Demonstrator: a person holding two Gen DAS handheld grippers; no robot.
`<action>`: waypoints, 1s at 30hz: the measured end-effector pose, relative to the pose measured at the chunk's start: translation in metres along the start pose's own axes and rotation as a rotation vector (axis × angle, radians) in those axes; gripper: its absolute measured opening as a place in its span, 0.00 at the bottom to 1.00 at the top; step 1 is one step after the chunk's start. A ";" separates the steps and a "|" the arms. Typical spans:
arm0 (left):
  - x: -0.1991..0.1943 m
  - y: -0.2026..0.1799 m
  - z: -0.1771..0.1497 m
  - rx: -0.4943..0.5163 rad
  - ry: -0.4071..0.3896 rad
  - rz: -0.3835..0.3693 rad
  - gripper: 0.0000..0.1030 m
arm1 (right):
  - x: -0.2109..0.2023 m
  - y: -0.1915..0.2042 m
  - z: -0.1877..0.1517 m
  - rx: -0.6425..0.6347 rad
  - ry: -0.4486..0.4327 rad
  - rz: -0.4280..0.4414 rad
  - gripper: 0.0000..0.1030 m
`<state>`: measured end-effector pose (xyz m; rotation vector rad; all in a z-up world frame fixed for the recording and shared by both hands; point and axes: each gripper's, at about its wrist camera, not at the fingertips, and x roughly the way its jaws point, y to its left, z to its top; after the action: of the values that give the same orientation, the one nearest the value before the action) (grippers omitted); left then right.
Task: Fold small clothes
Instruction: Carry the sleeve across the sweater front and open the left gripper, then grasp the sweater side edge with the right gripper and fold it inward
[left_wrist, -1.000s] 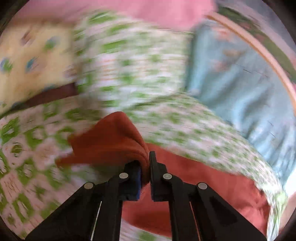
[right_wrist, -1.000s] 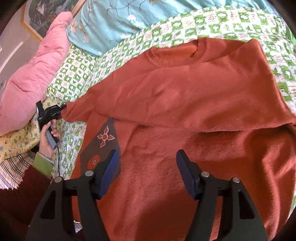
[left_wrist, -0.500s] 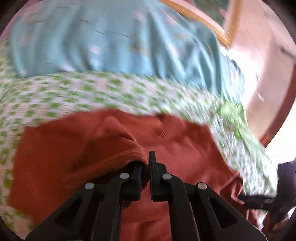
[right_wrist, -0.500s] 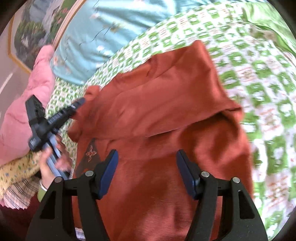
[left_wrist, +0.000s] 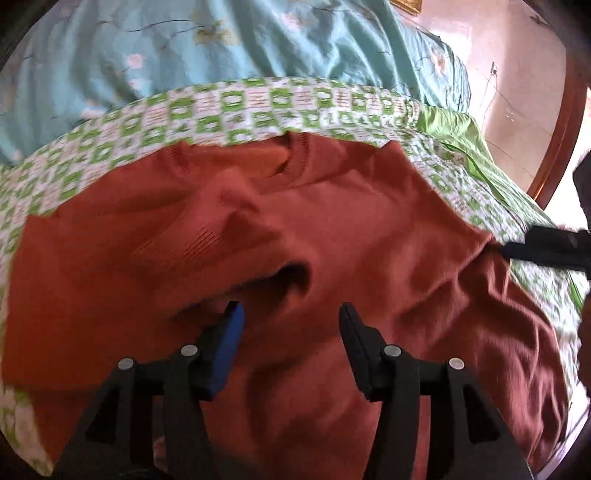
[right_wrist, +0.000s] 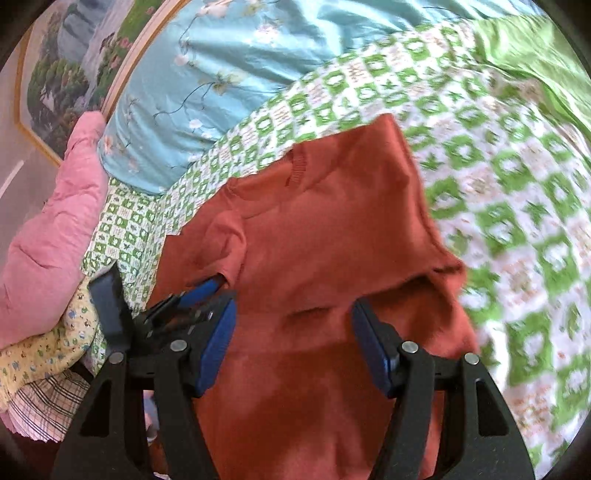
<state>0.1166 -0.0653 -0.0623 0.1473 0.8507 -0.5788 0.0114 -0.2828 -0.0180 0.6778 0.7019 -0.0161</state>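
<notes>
The rust-red sweater (left_wrist: 369, 229) lies spread on the green-and-white checked quilt (left_wrist: 258, 99), its ribbed neckline (left_wrist: 291, 147) turned toward the pale blue floral bedding (left_wrist: 221, 44); one sleeve (left_wrist: 229, 221) is folded in across the sweater's chest, its ribbed cuff end lying loose on the body of the garment, with a dark open fold beneath it; the far side of the sweater also looks folded in, leaving a straight edge against the quilt.

The left gripper (left_wrist: 291, 325) hangs just above the sweater with its jaws spread wide and nothing between them; the folded sleeve sits just beyond its blue-padded finger. The right gripper (right_wrist: 291, 332) is likewise released, jaws well apart over the lower part of the sweater (right_wrist: 314, 258), holding nothing; from the right wrist view the left gripper (right_wrist: 199, 291) shows at the sweater's left edge, beside the sleeve (right_wrist: 225, 236); from the left wrist view a black finger of the right gripper (left_wrist: 546, 247) touches or nearly touches the sweater's right edge.

Beyond the sweater, the quilt (right_wrist: 498, 184) runs out to a plain green cloth (right_wrist: 535, 55); left of the sweater lie a pink padded cover (right_wrist: 55, 240), a yellow printed fabric (right_wrist: 44, 350) and a checked cloth (right_wrist: 44, 406); behind the blue bedding (right_wrist: 221, 66) leans a framed landscape picture (right_wrist: 66, 74).
</notes>
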 end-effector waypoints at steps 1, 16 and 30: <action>-0.008 0.008 -0.006 -0.014 0.002 0.011 0.53 | 0.006 0.006 0.001 -0.019 0.005 0.002 0.64; -0.064 0.177 -0.067 -0.450 0.019 0.290 0.63 | 0.133 0.146 -0.017 -0.733 0.042 -0.235 0.64; -0.048 0.183 -0.041 -0.448 -0.004 0.314 0.65 | 0.086 0.066 0.055 -0.237 -0.091 -0.243 0.05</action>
<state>0.1626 0.1222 -0.0726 -0.1281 0.9115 -0.0871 0.1263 -0.2451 -0.0013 0.3606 0.6825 -0.1832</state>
